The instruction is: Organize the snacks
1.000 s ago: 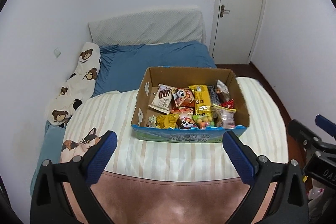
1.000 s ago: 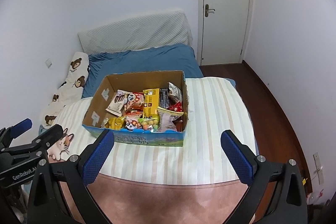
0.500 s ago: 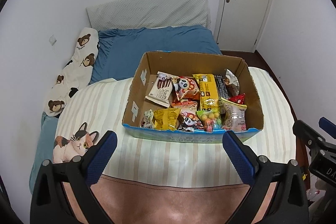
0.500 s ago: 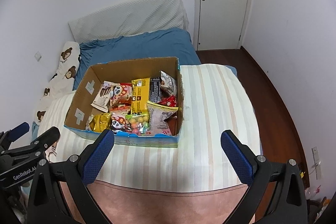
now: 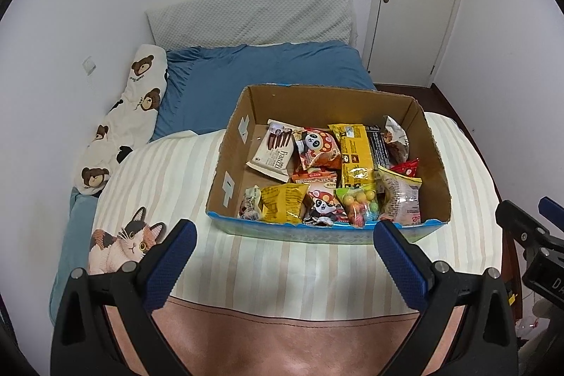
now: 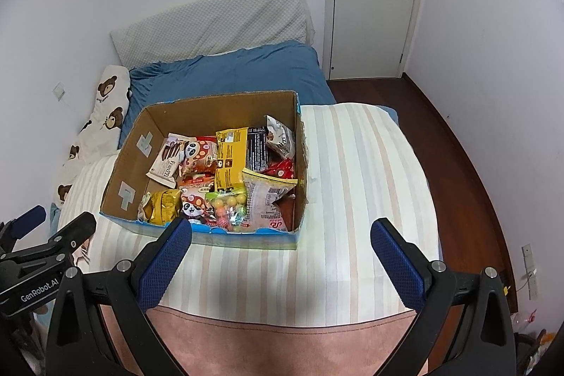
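The snacks (image 5: 331, 171) lie heaped in an open cardboard box (image 5: 229, 161) that stands on a striped blanket (image 5: 169, 171) on the bed (image 5: 261, 69). In the left wrist view a white wafer pack (image 5: 273, 152) leans at about 10 o'clock in the heap, a panda bag (image 5: 317, 147) and a long yellow pack (image 5: 354, 152) sit toward 12, a yellow crisp bag (image 5: 283, 203) and a bag of coloured balls (image 5: 359, 205) lie along the near wall at 6 to 7, and a pale bag (image 5: 402, 198) stands at 4 to 5; the box's left third shows bare floor. No pack lies outside the box on the blanket. The left gripper (image 5: 282, 238) hangs with fingers spread wide just short of the box's near wall, holding nothing; the right gripper (image 6: 280, 238) is likewise spread and empty, off the box's near right corner, with the open blanket to its 1 o'clock. In my judgement both are poised at the box, but the scene fits two stages alike: packs jumbled and waiting to be sorted, or packs gathered into the box as their final place. If sorting goes on, any pick calls for coming down over the wall, pinching one crinkly bag by its edge or seam, and lifting it clear without dragging its overlapping neighbours.
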`<move>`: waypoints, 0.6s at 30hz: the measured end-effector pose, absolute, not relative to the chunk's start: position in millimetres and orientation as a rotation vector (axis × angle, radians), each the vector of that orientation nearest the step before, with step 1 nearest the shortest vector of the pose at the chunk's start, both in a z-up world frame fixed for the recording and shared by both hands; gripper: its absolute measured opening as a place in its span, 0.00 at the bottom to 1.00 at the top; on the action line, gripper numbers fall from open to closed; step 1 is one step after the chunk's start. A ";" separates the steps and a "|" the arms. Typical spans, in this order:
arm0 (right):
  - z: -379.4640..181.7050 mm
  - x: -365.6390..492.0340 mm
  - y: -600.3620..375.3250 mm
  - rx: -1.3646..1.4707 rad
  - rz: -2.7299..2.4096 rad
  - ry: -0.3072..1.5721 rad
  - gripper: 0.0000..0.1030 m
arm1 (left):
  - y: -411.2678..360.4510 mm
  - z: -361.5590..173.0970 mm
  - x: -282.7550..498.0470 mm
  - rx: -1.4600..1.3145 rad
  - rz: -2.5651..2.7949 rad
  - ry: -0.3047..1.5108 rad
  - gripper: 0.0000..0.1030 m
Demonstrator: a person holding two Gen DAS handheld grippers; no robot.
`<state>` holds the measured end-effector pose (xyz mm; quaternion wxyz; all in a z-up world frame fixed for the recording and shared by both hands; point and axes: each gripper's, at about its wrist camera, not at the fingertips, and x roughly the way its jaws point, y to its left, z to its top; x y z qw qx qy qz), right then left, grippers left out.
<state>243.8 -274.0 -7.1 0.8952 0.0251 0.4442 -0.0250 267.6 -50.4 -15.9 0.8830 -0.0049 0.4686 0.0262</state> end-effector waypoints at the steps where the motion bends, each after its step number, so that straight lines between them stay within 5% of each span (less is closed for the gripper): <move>1: -7.3 244.1 -273.1 0.052 -0.051 0.920 1.00 | -49.2 -16.6 268.2 -0.013 0.056 0.975 1.00; 18: -8.2 242.3 -271.9 0.069 -0.056 0.927 1.00 | -46.0 -17.8 269.1 -0.020 0.066 0.966 1.00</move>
